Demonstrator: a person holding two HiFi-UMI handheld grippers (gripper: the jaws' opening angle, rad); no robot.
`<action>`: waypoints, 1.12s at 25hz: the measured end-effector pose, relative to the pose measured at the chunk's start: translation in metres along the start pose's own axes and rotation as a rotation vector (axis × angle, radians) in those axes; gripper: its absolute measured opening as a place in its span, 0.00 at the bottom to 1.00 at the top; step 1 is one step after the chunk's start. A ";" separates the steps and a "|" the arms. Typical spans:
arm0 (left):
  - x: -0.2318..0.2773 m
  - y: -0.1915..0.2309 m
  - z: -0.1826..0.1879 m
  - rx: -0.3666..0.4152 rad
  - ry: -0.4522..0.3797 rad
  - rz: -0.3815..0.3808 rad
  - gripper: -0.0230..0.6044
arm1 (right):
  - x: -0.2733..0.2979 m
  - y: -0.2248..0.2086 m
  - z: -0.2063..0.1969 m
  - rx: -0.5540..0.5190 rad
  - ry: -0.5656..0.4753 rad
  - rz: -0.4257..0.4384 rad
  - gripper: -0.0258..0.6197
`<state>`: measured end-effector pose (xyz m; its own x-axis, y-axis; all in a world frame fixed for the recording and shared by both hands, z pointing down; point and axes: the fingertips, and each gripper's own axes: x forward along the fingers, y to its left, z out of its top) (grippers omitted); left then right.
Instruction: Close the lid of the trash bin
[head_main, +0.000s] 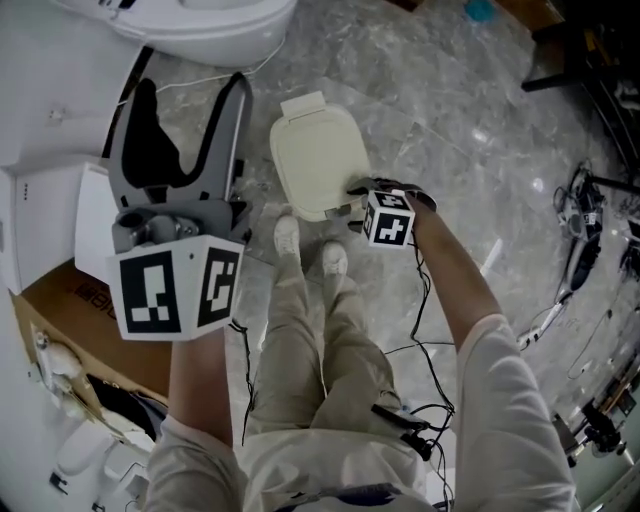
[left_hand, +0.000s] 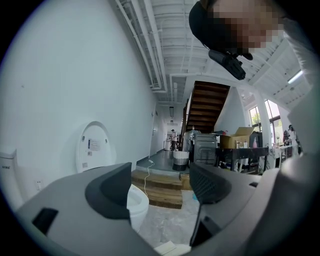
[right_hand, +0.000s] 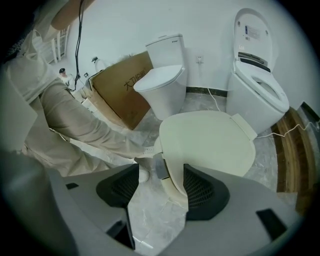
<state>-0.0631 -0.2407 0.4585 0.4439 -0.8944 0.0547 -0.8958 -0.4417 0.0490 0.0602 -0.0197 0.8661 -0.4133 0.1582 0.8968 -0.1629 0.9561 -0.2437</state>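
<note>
On the floor, the trash bin lid (head_main: 320, 160) lies nearly flat. Our right hand-held gripper (right_hand: 160, 172), jaws spread around its front lip, may slip, leaving it ajar. Our left hand-held gripper (left_hand: 160, 172), beside the bin, gapes empty.

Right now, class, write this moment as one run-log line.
trash bin lid: looks down flat | right gripper: open, lid's front edge between its jaws | left gripper: open, empty, off the bin

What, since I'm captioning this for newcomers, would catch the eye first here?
The cream trash bin lid looks shut, just ahead of the person's shoes, with the right gripper at its near edge, jaws apart. The left gripper looms large at left, open and empty.
</note>
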 end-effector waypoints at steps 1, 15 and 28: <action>-0.002 -0.001 -0.005 0.001 0.001 0.005 0.58 | 0.005 0.000 -0.003 0.004 -0.002 0.001 0.48; -0.023 -0.017 -0.056 -0.005 0.033 0.038 0.58 | 0.042 -0.003 -0.022 0.013 -0.023 -0.010 0.48; -0.022 -0.010 -0.066 -0.013 0.044 0.055 0.58 | 0.054 -0.005 -0.032 0.001 0.011 0.002 0.45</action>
<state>-0.0624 -0.2117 0.5223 0.3951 -0.9130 0.1014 -0.9185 -0.3911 0.0579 0.0676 -0.0079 0.9271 -0.4033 0.1630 0.9004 -0.1632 0.9554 -0.2460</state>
